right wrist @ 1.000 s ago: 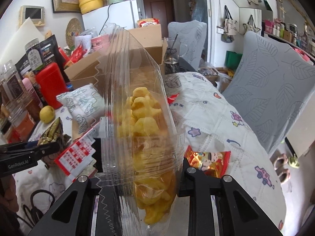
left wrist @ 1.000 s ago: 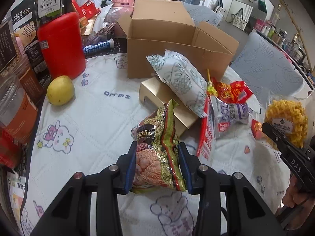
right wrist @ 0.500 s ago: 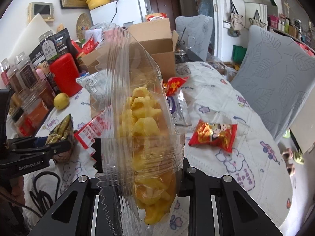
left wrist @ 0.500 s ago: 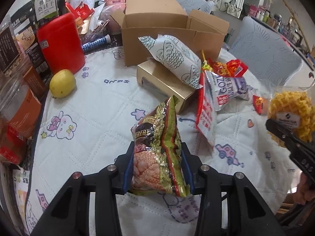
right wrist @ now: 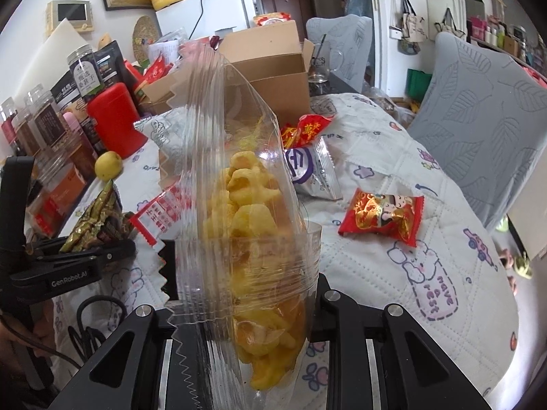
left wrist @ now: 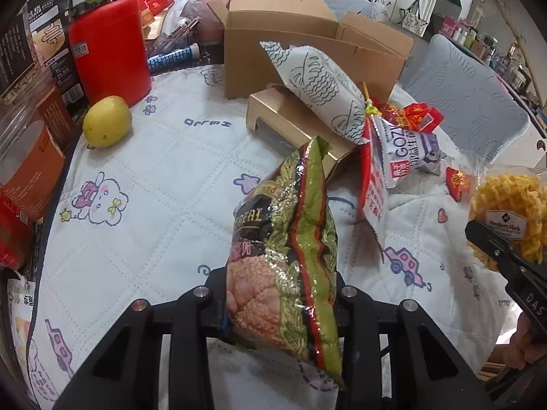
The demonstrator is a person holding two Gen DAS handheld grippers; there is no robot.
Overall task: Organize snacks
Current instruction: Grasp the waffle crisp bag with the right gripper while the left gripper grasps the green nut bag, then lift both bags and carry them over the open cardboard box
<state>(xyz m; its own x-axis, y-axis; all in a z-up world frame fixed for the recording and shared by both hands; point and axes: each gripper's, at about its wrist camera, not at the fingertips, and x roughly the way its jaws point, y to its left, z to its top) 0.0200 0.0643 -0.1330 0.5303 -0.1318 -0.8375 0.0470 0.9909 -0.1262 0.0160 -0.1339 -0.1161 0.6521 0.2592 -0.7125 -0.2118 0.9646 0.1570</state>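
Between your left gripper's [left wrist: 281, 299] fingers stands the cereal pack [left wrist: 285, 256], long axis upright, top seal twd the gold box [left wrist: 290, 126]; jaws are closing on it. Your right gripper [right wrist: 246, 311] is clenched on the clear bag [right wrist: 239, 205], yellow snacks filling its lower half, mouth up. Cardboard box [left wrist: 307, 44] at the back is open; contents can't be seen. Quilt [left wrist: 154, 177] is bare left of the pack; jars line that edge. More packets lie on the right.
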